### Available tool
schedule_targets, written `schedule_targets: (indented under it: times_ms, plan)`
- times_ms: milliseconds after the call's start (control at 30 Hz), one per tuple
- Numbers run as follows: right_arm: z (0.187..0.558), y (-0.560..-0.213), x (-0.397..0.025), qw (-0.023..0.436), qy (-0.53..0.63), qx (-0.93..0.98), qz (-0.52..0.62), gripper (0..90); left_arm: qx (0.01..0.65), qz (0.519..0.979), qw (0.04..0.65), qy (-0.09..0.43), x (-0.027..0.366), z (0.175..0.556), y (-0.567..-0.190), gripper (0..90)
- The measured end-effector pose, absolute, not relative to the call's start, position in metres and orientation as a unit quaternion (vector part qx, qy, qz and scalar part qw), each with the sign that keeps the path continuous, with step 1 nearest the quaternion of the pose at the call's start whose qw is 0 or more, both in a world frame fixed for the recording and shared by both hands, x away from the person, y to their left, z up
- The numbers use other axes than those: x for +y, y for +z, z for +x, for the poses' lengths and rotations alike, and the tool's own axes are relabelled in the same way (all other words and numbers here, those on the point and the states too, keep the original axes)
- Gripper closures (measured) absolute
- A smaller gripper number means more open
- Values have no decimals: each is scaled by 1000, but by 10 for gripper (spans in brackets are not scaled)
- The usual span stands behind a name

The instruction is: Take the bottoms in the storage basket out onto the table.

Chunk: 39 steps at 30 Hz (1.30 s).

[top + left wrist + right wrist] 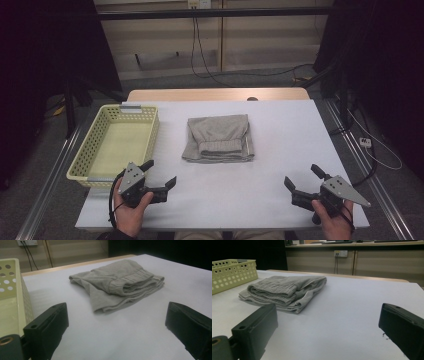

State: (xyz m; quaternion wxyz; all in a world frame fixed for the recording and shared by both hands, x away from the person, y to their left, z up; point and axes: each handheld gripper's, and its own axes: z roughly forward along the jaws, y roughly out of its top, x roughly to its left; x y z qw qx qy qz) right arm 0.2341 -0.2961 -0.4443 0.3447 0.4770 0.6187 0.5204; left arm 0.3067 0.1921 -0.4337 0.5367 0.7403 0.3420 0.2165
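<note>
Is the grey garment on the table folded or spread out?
Folded. The grey garment lies as a compact stack in the middle of the table, its layered edges and ribbed band doubled over, as the left tool's view shows.

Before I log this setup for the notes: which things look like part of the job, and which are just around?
Likely the job:
folded grey garment
yellow basket, empty
left tool, open
right tool, open

Just around:
cables on the floor
wall socket
</note>
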Motion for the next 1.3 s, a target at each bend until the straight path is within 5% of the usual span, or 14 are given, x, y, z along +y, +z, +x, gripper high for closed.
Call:
schedule_targets:
  times_ms: [1300]
  plan:
    - [240, -446, -295, 329, 529, 621, 476, 16, 346, 757, 521, 190, 161, 329, -423, 77]
